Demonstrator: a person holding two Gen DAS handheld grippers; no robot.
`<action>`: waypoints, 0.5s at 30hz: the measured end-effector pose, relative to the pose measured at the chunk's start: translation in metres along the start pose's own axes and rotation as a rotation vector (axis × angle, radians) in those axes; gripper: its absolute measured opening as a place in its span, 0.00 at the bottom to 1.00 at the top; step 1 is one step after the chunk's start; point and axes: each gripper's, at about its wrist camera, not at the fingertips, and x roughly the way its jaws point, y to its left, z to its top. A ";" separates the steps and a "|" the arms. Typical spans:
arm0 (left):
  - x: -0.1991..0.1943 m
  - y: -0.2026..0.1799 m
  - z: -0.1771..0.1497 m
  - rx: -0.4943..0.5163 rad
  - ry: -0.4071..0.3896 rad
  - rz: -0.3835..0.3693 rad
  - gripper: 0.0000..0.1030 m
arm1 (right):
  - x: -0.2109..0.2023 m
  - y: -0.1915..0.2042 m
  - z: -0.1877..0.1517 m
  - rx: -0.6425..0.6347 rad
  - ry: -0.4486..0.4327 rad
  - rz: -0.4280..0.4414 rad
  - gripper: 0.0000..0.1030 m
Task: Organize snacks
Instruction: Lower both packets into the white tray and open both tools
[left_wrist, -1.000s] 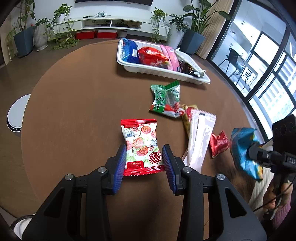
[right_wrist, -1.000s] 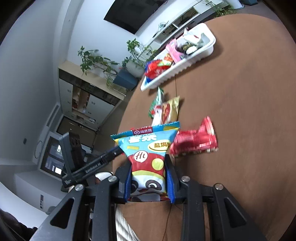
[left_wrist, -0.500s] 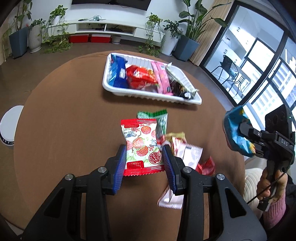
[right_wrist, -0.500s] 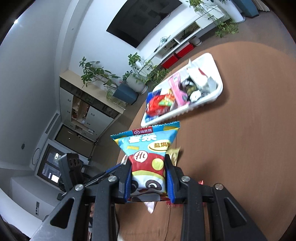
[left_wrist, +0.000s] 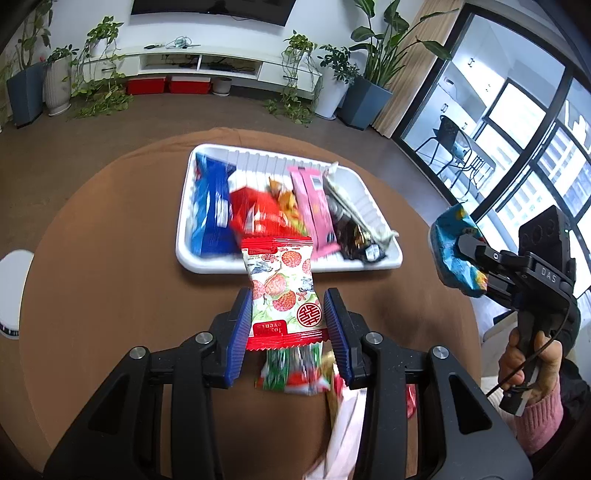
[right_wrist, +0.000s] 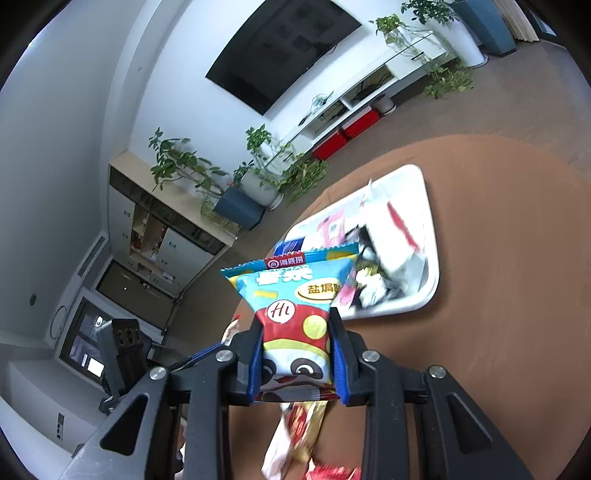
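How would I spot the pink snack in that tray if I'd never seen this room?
Find the round brown table, then the white tray on it. The pink packet lies lengthwise among the snacks, between an orange-red wrapper and a dark one; it is the tray's only pink, flat, long pack.

Daylight floods in from tall windows (left_wrist: 532, 147) at right; fisheye bending darkens the corners, and near snacks (left_wrist: 295, 373) smear with motion blur.

A round brown bench (left_wrist: 110, 280) carries a white ribbed tray (left_wrist: 184, 236) of snack packets toward its far side and, nearer, a loose cluster of packets lying directly on it: a green-and-red one (left_wrist: 284, 373), a pale white one (left_wrist: 347, 432) and a small red one (left_wrist: 410, 402).
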 end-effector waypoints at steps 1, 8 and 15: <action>0.003 -0.001 0.005 0.003 0.002 -0.001 0.36 | 0.002 -0.004 0.005 0.003 -0.004 -0.004 0.32; 0.026 0.000 0.047 0.027 0.008 0.017 0.36 | 0.021 -0.021 0.038 -0.003 -0.020 -0.048 0.32; 0.048 0.006 0.077 0.039 0.017 0.022 0.36 | 0.045 -0.030 0.061 -0.014 -0.022 -0.054 0.32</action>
